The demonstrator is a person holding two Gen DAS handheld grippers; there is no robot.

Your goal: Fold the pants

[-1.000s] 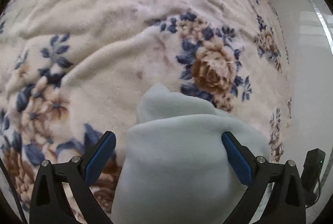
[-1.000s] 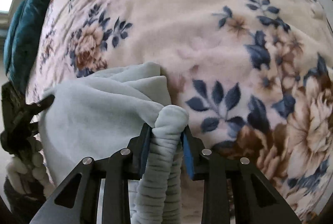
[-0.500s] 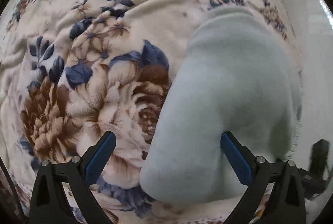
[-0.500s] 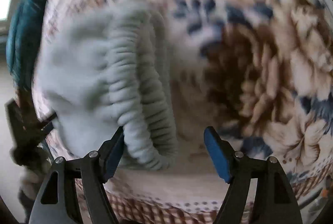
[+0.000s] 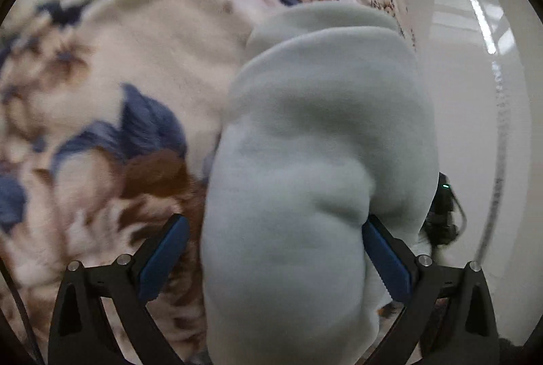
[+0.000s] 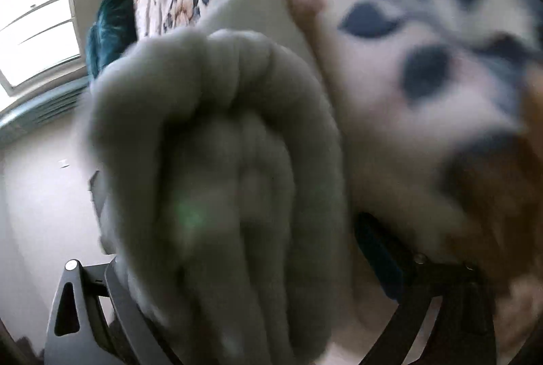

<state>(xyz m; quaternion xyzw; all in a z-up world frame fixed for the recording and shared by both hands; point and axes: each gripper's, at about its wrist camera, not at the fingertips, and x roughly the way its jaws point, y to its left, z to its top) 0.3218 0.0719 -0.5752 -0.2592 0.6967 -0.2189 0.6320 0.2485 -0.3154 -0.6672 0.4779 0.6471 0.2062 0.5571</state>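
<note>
The pale blue-grey fleece pants [image 5: 315,144] lie folded in a thick bundle on the floral blanket [image 5: 142,59]. My left gripper [image 5: 275,249] is open, its blue pads wide apart, with the near end of the bundle between them. In the right wrist view the ribbed waistband [image 6: 217,168] fills the middle, very close and blurred. My right gripper [image 6: 237,280] is open around it; the left finger is mostly hidden by the cloth and the right blue pad [image 6: 380,256] stands apart from it.
The blanket covers a bed whose edge runs along the right in the left wrist view, with white floor [image 5: 475,127] beyond. A teal cushion [image 6: 108,29] and a bright window [image 6: 37,25] show at the far left of the right wrist view.
My right gripper let go of the waistband and opened, then pushed in close around it. My left gripper stayed open and shifted over the bundle.
</note>
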